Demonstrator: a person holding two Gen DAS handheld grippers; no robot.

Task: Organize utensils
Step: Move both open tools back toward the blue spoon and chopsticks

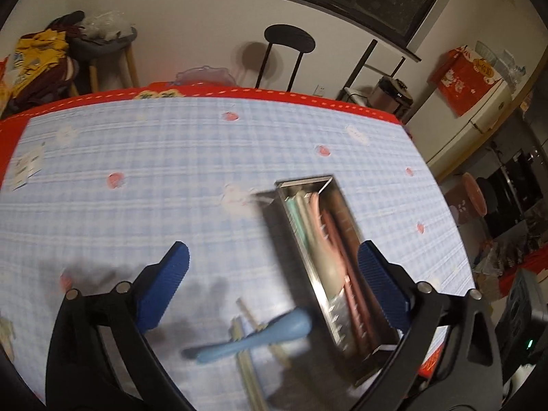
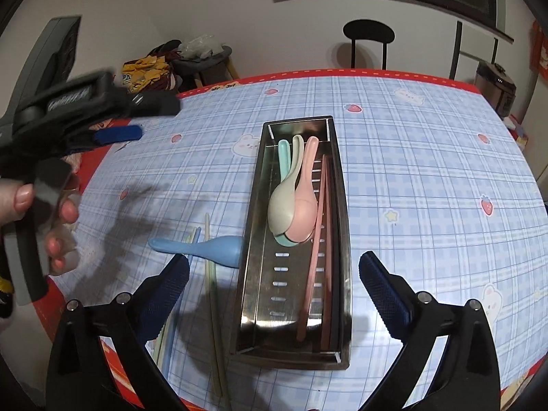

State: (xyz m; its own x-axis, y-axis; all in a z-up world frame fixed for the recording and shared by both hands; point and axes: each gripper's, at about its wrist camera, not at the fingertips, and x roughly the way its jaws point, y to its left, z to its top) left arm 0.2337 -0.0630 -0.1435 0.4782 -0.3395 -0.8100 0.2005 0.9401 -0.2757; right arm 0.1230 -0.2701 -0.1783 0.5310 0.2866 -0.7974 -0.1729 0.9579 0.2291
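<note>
A long steel tray (image 2: 337, 185) with a slotted floor lies lengthwise on the checked cloth. Inside, three spoons nest bowl-down: teal (image 2: 283, 157), pale green (image 2: 284, 202) and pink (image 2: 303, 212), handles pointing to the far end. Pink chopsticks (image 2: 310, 274) run along the tray's right side (a darker pair beside them). Left of the tray, touching its wall, a blue spoon (image 2: 209, 247) lies across pale chopsticks (image 2: 214, 315) on the cloth.

Left gripper (image 1: 274, 270) jaws wide, empty, right gripper (image 2: 274, 274) likewise, tilted downward
</note>
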